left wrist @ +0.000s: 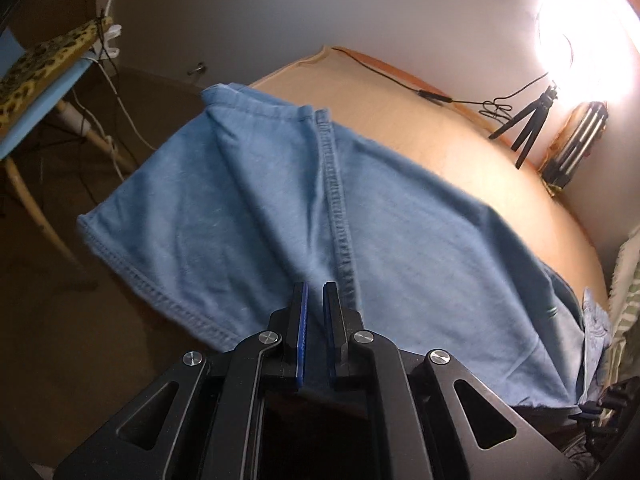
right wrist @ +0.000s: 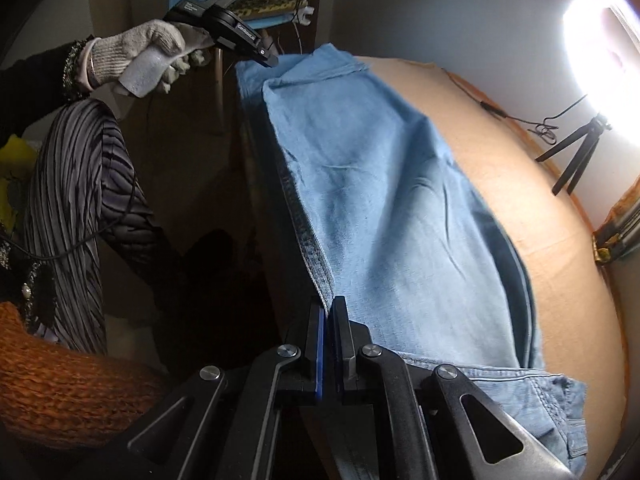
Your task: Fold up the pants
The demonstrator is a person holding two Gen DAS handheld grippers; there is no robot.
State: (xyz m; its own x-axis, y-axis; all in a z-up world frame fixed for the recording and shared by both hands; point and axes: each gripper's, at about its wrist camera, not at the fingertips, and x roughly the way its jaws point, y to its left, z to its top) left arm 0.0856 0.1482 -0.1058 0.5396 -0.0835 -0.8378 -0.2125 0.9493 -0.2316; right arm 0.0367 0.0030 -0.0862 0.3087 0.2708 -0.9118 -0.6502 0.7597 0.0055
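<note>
**Pants doubled lengthwise on the bench, further folds to come**

A round, tan-topped bench (left wrist: 420, 128) stands against a pale wall, lit by a bright ring lamp (left wrist: 580, 40) at its far side. The blue denim pants (left wrist: 280, 208) lie across the near part of the bench, one leg over the other, with their hem end hanging past the edge. So the lengthwise fold looks done or nearly so; the crosswise folds are, I judge, left to do.

The left tool (left wrist: 315, 292) has its jaws almost shut on the cloth near the leg seam. The right tool (right wrist: 328, 312) is clamped on the stitched edge at the waist end.

Around: a small black tripod (left wrist: 532, 128) and a trailing cable (left wrist: 400, 80) on the far part of the bench, well apart from the pants; a chair with a leopard-print cushion (left wrist: 44, 72) beside it. The overhanging hem may drag as the pants get folded.
</note>
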